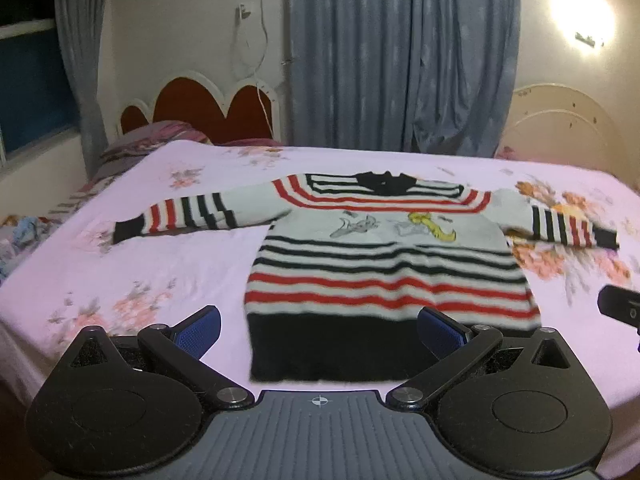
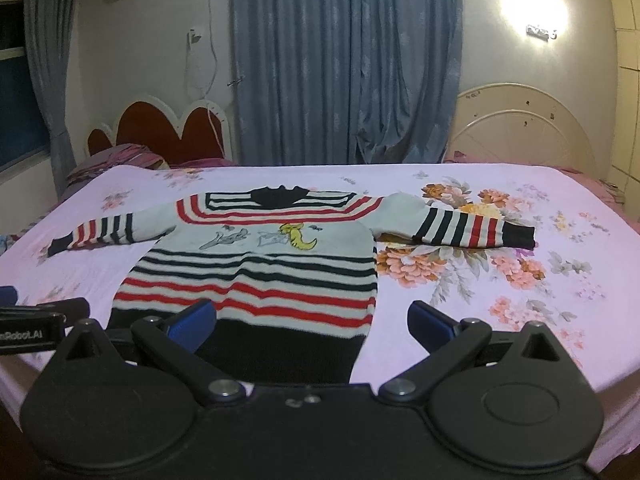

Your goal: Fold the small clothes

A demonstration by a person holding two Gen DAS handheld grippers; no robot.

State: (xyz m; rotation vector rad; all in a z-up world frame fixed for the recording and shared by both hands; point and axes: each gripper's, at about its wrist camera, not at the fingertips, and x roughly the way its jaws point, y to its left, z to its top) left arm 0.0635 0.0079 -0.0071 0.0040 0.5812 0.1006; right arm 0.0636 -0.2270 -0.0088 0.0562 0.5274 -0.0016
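Note:
A small striped sweater (image 1: 384, 264) (image 2: 256, 268) lies flat on the bed, front up, both sleeves spread out sideways, black hem nearest me. It is white with red and black stripes and a cartoon print on the chest. My left gripper (image 1: 320, 330) hovers open over the near hem, its blue pads wide apart and holding nothing. My right gripper (image 2: 312, 322) is also open, above the hem's right corner, empty. The right gripper's tip (image 1: 620, 306) shows at the right edge of the left wrist view, and the left gripper's body (image 2: 36, 320) at the left edge of the right wrist view.
The bed wears a pink floral sheet (image 1: 160, 264) (image 2: 500, 280). A red heart-shaped headboard (image 1: 200, 108) and pillows stand at the far left, a cream headboard (image 2: 520, 132) at the far right. Blue curtains (image 2: 344, 60) hang behind. Crumpled clothes (image 1: 24, 232) lie at the left edge.

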